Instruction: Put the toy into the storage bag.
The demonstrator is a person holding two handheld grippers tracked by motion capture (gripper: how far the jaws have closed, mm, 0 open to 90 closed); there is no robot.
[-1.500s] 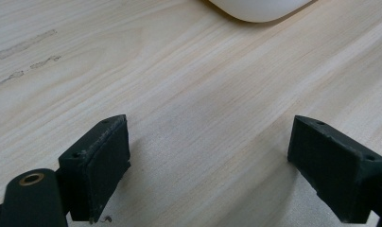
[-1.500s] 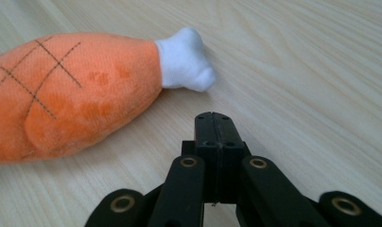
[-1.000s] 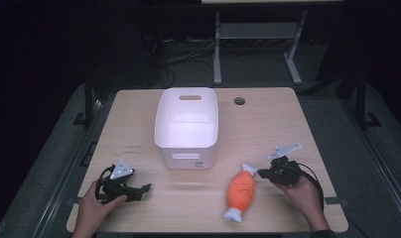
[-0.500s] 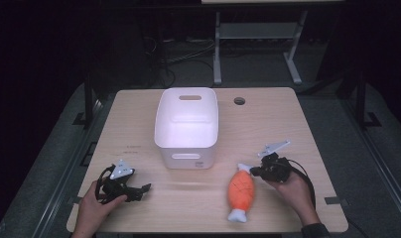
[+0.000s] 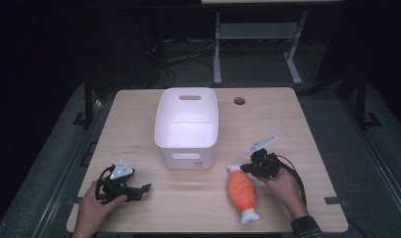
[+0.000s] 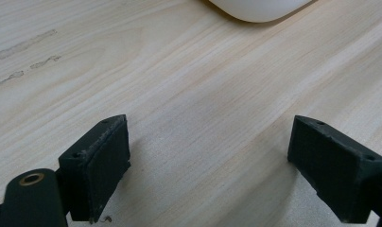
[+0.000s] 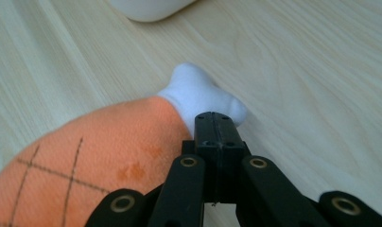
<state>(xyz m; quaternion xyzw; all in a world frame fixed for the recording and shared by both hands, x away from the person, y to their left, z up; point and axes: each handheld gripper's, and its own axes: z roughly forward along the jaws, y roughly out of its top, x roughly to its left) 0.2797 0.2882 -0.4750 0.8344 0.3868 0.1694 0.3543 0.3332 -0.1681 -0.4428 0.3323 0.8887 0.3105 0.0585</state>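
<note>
Plush toy (image 7: 99, 161) touches closed right hand-held gripper (image 7: 215, 124) (white end).

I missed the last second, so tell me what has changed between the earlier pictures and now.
The right gripper has slid leftward across the table to the white upper end of the orange plush toy. Its jaws are shut and pinch nothing; the right gripper view shows them beside that end. The toy, the white bin and the open left gripper have stayed put.

Orange plush fish (image 5: 241, 192) with white ends lies flat on table.
</note>
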